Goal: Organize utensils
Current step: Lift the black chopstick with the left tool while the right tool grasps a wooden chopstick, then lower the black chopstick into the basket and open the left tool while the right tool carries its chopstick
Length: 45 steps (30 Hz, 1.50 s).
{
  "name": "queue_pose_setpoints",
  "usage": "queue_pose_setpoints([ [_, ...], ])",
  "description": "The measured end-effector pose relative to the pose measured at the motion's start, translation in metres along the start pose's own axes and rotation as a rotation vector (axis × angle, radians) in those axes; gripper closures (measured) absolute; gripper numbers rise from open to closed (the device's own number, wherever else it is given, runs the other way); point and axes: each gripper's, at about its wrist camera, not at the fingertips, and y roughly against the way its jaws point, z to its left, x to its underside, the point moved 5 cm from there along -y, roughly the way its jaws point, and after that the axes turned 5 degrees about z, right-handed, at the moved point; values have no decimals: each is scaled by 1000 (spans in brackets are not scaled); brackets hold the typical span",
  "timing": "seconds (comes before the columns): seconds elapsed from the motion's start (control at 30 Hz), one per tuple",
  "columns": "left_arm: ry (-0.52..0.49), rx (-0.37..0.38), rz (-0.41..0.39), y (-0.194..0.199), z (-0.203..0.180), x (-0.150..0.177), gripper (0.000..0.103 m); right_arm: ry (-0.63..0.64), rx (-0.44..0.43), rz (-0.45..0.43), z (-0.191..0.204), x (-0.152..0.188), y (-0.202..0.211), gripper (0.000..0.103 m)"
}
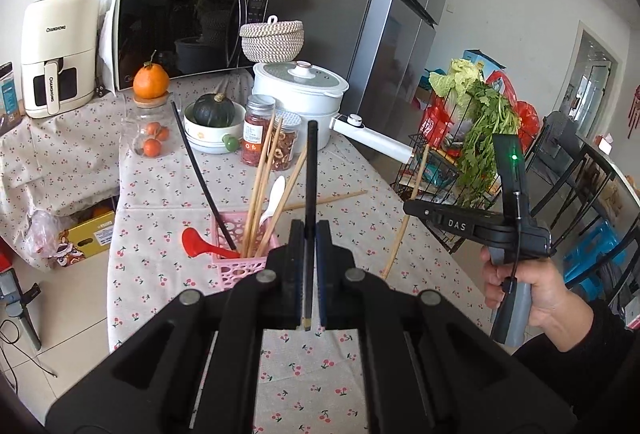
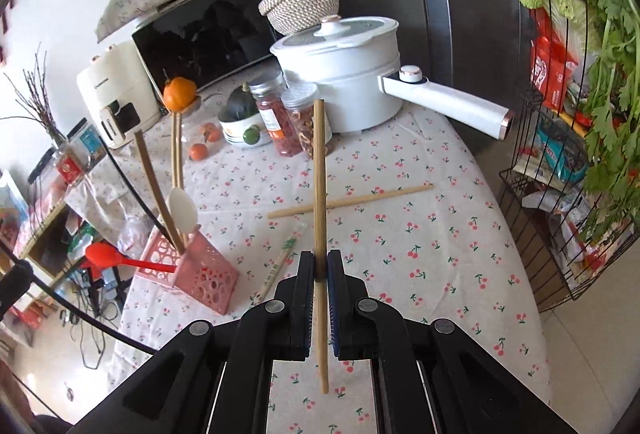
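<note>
Standing in the pink basket (image 2: 200, 274): wooden chopsticks (image 2: 176, 149), spoons.

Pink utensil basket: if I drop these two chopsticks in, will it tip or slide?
The pink basket looks like light perforated plastic, so it may slide on the tablecloth. Tall wooden chopsticks already lean out of it, and the red spoon overhangs, so it is probably top-heavy. Insert gently.

White pot (image 1: 299, 86); microwave (image 1: 188, 33); woven basket (image 1: 272, 41); squash (image 1: 214, 109)
</note>
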Motion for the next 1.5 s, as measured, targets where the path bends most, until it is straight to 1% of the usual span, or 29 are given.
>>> queue_pose_setpoints([
  [0.17, 1, -14, -98, 22, 0, -16, 97, 25, -72, -106, 13, -9, 41, 96],
  [0.33, 18, -34, -216, 42, 5, -34, 97, 58, -127, -174, 28, -18, 66, 96],
  [0.43, 24, -54, -283, 48, 8, -42, 97, 66, -147, -194, 35, -22, 72, 96],
  [0.5, 21, -92, -327, 48, 10, -47, 97, 73, -156, -195, 40, -24, 71, 96],
  [0.63, 21, -159, -365, 38, 18, -53, 97, 84, -164, -191, 49, -24, 67, 96],
  [0.87, 87, -212, -371, 4, 42, -56, 97, 86, -181, -192, 60, -25, 63, 96],
  [0.93, 105, -215, -370, -2, 47, -57, 97, 90, -184, -197, 63, -26, 62, 96],
  [1.07, 152, -198, -324, -16, 56, -57, 97, 106, -186, -206, 70, -27, 61, 96],
  [1.3, 198, -198, -237, -39, 64, -50, 97, 109, -198, -200, 77, -28, 57, 96],
  [1.43, 190, -182, -179, -53, 65, -48, 96, 106, -200, -195, 78, -28, 54, 96],
  [1.47, 185, -192, -176, -54, 64, -47, 93, 105, -203, -194, 77, -28, 53, 96],
  [1.5, 179, -197, -173, -54, 63, -47, 81, 105, -204, -193, 78, -28, 52, 96],
])
